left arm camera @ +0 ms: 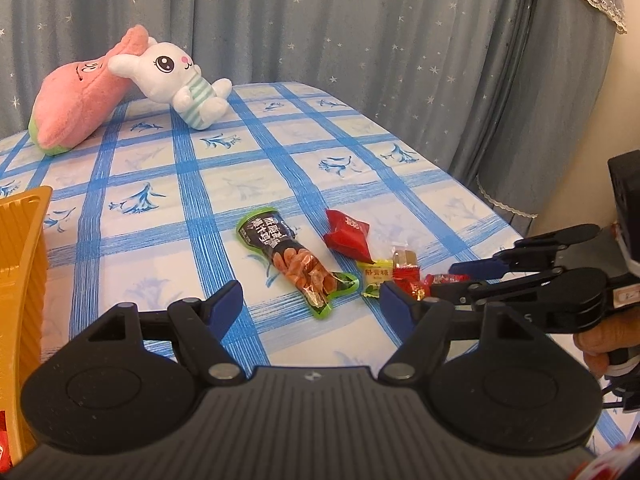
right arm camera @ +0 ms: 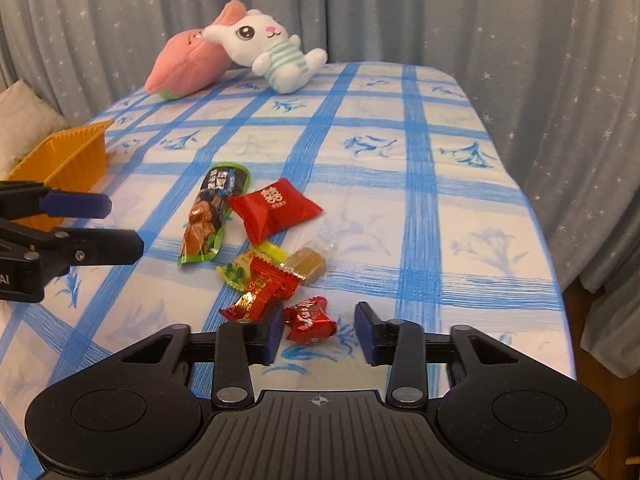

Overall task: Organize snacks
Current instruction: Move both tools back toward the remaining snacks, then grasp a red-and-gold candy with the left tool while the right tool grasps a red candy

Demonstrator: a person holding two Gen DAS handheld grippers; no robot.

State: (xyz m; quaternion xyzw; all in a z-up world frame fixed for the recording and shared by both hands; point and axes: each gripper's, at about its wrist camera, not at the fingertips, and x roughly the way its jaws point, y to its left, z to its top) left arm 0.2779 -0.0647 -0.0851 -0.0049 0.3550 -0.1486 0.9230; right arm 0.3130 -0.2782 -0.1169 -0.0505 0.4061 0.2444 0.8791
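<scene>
Right gripper is low over the worktop, jaws partly apart and straddling the small red candy. The candy sits between the pads, hard against the left one; the right pad looks clear of it, so we call it not yet clamped. Left gripper hovers with jaws wide apart and nothing in them, above the long green snack pack.

All places relative to the red pillow pack:
- green snack pack: touching its left edge, lying lengthwise
- yellow-green sachet and clear-wrapped brown cube: just nearer us
- red-gold twist candy: nearer again, overlapping the sachet
- small red candy: nearest of all, just past the twist candy
- orange bin: well apart to the left, likely the drop target

For a clean grasp, we'd centre the candy between the pads before closing, take the body not the twisted ends, and keep the left pad off the twist candy beside it. Go flush to the cloth; the piece is low.

Materials: glossy crinkly foil and film wrappers, slippery and deformable; hard small cores likely. Pillow pack is puffy. Bin is ribbed rigid plastic. Worktop cover is blue-checked cloth, soft, may bunch. Two plush toys at the far end, out of the way.
</scene>
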